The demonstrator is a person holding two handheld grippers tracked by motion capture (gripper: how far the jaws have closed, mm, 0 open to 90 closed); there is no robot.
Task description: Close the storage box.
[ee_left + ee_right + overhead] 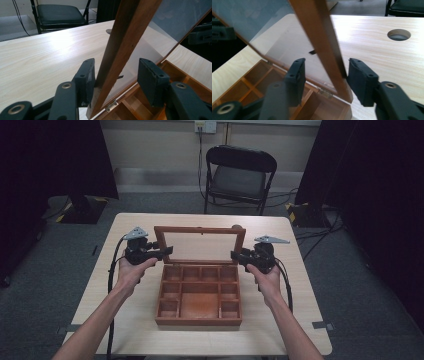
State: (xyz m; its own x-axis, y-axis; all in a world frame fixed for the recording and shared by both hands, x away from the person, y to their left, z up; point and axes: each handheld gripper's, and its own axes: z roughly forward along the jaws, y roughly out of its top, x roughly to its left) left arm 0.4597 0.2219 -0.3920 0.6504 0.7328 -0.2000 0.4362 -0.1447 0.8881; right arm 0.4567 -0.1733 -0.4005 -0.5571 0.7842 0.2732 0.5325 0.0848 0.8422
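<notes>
Standing open on pale wooden table (125, 320): brown compartmented wooden box (199, 297), glass-paned lid (200, 245) upright. Flanking lid, left gripper (167, 251) and right gripper (234, 255), level, jaws straddling its side rails, one pad touching, not clamping.

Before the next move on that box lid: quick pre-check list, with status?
1. Lid raised, standing up from the box: ok.
2. Left gripper straddles the lid's side rail: ok.
3. Left gripper clamped: not ok; one pad touches, the other stands off.
4. Right gripper straddles the opposite rail: ok.
5. Right gripper clamped: not ok; only one pad is against the wood.
6. Box compartments empty: ok.
</notes>
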